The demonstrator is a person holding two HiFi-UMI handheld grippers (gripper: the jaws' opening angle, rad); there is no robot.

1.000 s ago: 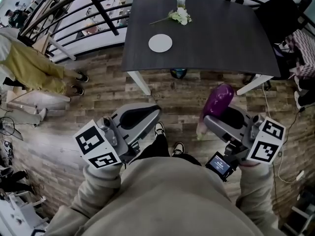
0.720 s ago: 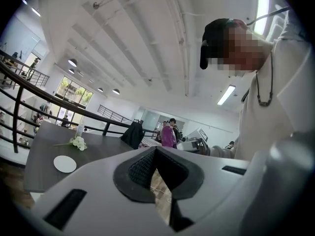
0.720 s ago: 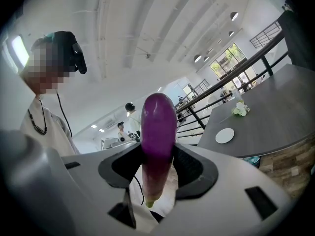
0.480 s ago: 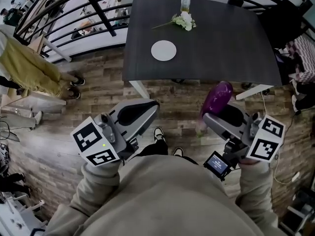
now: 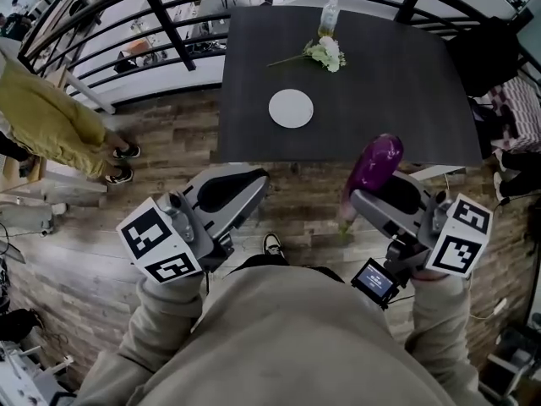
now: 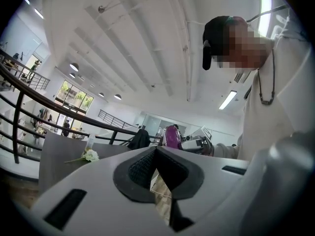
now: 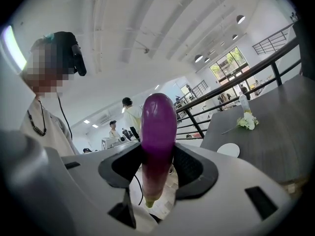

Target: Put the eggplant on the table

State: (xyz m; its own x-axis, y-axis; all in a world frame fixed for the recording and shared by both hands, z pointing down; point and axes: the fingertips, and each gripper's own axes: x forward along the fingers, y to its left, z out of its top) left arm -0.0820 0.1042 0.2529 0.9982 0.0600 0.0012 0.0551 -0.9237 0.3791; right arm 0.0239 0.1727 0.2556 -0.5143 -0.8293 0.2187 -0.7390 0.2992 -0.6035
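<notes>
Your right gripper (image 5: pixel 365 198) has its jaws spread wide around the eggplant (image 5: pixel 374 166), and the dark pads press on its two sides a little below its middle. The eggplant stands nearly upright in that grip, with the glossy purple rounded end up and the pale stem end hanging below the jaws. In the head view it sits at about 2 o'clock from the centre. Its upper end shows against the near edge of the dark table (image 5: pixel 406 91) and its stem end shows over the wooden floor (image 5: pixel 169 159), so it is held in the air and not resting on the tabletop. Your left gripper (image 5: pixel 247 183), at about 9 o'clock from the right one, has its jaws brought together at the tips with nothing between them. On the table, a white plate (image 5: pixel 291 108) lies at 12 o'clock. Beyond it, toward 1 o'clock, a spray of white flowers (image 5: pixel 325 53) lies just beside a clear bottle (image 5: pixel 330 13). A person in yellow clothing (image 5: pixel 42 117) stands at 9 o'clock beside the black railing (image 5: pixel 161 11).
</notes>
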